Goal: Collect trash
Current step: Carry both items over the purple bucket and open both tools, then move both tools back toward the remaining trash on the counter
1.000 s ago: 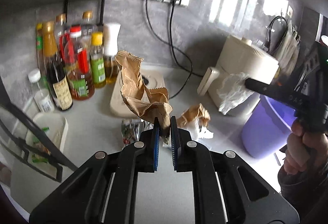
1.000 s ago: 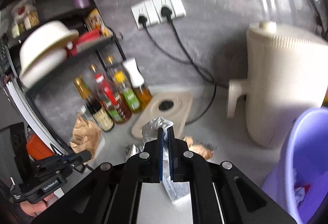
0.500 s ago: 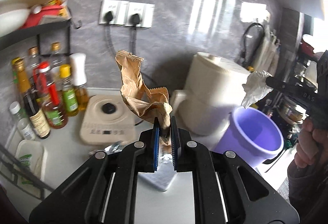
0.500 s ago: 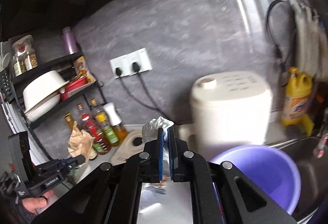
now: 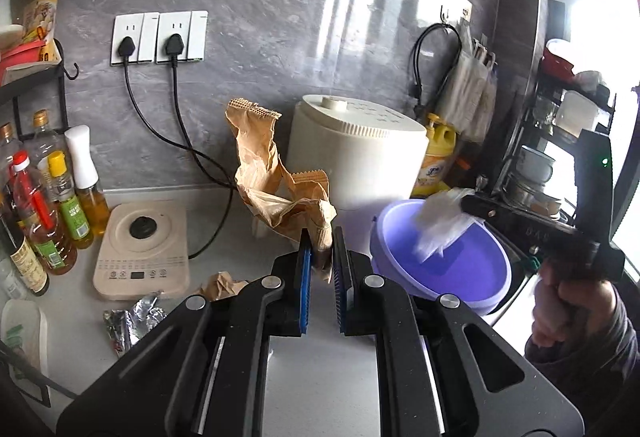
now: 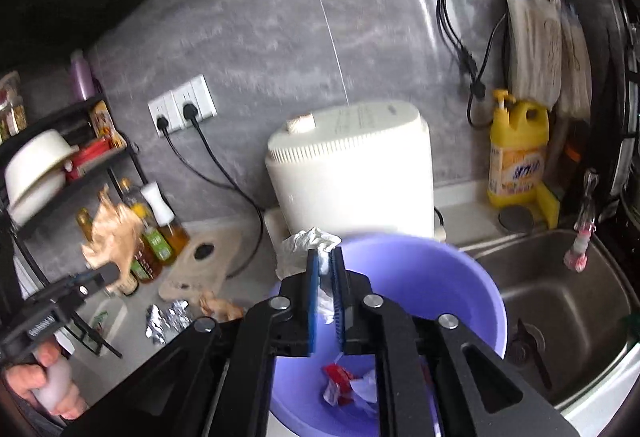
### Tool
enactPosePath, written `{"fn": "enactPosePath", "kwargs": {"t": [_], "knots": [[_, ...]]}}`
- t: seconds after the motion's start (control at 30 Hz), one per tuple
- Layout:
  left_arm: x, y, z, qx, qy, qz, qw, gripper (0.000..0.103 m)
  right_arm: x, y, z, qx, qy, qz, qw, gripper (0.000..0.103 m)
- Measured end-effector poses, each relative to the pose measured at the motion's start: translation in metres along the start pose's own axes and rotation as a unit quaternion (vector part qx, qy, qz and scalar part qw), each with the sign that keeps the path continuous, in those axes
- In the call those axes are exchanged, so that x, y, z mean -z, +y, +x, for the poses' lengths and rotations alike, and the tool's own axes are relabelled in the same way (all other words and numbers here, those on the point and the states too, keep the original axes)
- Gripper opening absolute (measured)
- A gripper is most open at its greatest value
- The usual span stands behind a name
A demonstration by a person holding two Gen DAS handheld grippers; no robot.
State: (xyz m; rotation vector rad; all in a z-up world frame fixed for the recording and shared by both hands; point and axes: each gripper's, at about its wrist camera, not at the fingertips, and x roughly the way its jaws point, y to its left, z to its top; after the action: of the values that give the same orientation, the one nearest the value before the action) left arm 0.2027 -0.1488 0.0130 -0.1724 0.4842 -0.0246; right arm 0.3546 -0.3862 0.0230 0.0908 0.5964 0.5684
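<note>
1. The right gripper (image 6: 325, 279) hangs over the purple basin (image 6: 472, 277), its blue pads pinching a crumpled white wrapper (image 6: 308, 249) — held directly above the opening, evidently so the scrap will fall inside once let go.
2. Red-and-white scraps (image 6: 344, 387) already lie at the basin's bottom, so it appears to serve as the bin for this job.
3. The left gripper (image 5: 320, 257) holds a crumpled brown paper bag (image 5: 272, 189) clear of the bench, fingers pressed onto its lower fold; the bag's free end stands up above the grip. It is aimed towards the basin but not yet over it, apparently waiting its turn.
4. The basin stands at the bench's right end, just beside the sink (image 6: 560, 301) and in front of the white cooker (image 6: 352, 173), within reach of both hands.
5. More litter remains on the bench in front of the hotplate (image 5: 142, 249): a foil wrapper (image 5: 132, 325) and a brown paper wad (image 5: 220, 283), lying near each other.
6. Oil bottles (image 5: 52, 213) line the bench's left edge, well apart from the work.
</note>
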Motion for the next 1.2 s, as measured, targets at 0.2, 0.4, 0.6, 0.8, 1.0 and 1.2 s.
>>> {"fn": "enactPosePath", "kwargs": {"t": [0.2, 0.4, 0.6, 0.8, 1.0, 1.2], "knots": [[-0.004, -0.006, 0.010, 0.010, 0.008, 0.003, 0.9999, 0.010, 0.000, -0.006, -0.020, 0.009, -0.032, 0.000, 0.999, 0.069], [-0.010, -0.017, 0.026, 0.046, 0.013, 0.008, 0.9988, 0.010, 0.000, -0.026, -0.038, 0.033, -0.039, 0.039, 0.998, 0.069], [-0.018, -0.049, 0.051, 0.098, 0.023, 0.029, 0.9945, 0.011, 0.006, -0.046, -0.070, 0.072, -0.058, 0.049, 0.995, 0.075], [-0.019, -0.085, 0.074, 0.149, 0.043, 0.051, 0.9866, 0.011, 0.015, -0.066, -0.092, 0.106, -0.062, 0.073, 0.990, 0.075], [-0.013, -0.106, 0.091, 0.153, 0.064, 0.079, 0.9830, 0.075, 0.019, -0.072, -0.104, 0.126, -0.063, 0.082, 0.987, 0.076], [-0.007, -0.076, 0.079, 0.120, 0.071, 0.066, 0.9881, 0.085, 0.025, -0.063, -0.094, 0.111, -0.055, 0.083, 0.989, 0.077]]}}
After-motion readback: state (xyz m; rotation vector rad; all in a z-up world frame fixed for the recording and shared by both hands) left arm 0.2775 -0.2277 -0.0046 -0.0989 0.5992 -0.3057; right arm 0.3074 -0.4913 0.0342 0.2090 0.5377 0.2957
